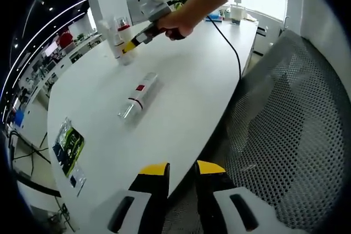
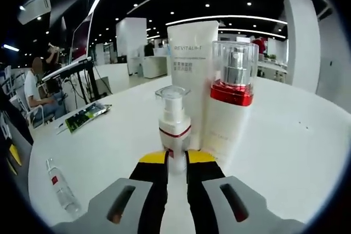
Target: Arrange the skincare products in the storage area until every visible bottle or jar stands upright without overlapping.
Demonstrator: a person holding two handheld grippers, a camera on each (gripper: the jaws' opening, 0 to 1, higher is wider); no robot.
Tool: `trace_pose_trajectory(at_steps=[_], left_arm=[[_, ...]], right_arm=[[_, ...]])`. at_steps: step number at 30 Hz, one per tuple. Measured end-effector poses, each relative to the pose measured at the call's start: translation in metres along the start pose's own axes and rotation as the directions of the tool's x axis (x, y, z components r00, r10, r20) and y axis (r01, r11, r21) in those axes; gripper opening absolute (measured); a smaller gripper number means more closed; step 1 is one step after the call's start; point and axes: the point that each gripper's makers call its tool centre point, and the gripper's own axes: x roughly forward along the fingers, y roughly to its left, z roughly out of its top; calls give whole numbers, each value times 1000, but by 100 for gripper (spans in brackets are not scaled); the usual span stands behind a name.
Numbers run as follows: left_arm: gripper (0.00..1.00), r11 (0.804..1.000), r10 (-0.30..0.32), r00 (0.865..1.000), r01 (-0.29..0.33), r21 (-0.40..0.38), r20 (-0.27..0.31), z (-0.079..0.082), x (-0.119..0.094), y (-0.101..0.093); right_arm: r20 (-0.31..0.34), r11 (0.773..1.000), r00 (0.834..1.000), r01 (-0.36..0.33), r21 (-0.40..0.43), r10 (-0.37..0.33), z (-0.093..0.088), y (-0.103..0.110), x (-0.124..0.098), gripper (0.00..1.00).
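Three products stand close together on the white table (image 1: 181,80): a small white pump bottle (image 2: 174,121) with a red band, a tall white tube (image 2: 192,53) behind it, and a white bottle (image 2: 233,94) with a red collar and clear cap. My right gripper (image 2: 177,158) is shut on the base of the small pump bottle. In the left gripper view a hand holds that right gripper (image 1: 134,39) at the standing group (image 1: 118,39). A clear bottle with a red label (image 1: 140,96) (image 2: 60,190) lies on its side mid-table. My left gripper (image 1: 182,169) hangs open beyond the table's near edge.
A green packet (image 1: 68,146) (image 2: 85,116) lies flat near the table's left end. A black cable (image 1: 230,42) runs across the far side. A grey mesh chair (image 1: 296,135) stands to the right of the table. A person (image 2: 35,91) sits far off at the left.
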Motion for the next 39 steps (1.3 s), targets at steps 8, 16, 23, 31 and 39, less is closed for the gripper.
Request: trace_pose_trajectory(at_steps=[8, 16, 23, 31, 39], left_arm=[[19, 1000, 3, 1000, -3, 1, 3, 0, 0, 1], [19, 1000, 12, 1000, -12, 4, 6, 1, -1, 2], [19, 1000, 22, 1000, -22, 9, 11, 2, -1, 4], [19, 999, 33, 999, -33, 14, 20, 3, -3, 5], [19, 999, 39, 999, -39, 16, 21, 3, -3, 6]], right_arm=[[-33, 999, 999, -33, 39, 34, -8, 21, -7, 18], [-138, 974, 964, -223, 46, 227, -22, 83, -27, 36], [-261, 918, 883, -393, 40, 390, -42, 133, -44, 40], [-421, 819, 781, -557, -138, 461, -62, 168, -57, 38], [-557, 737, 702, -639, -219, 443, -86, 186, -55, 35]])
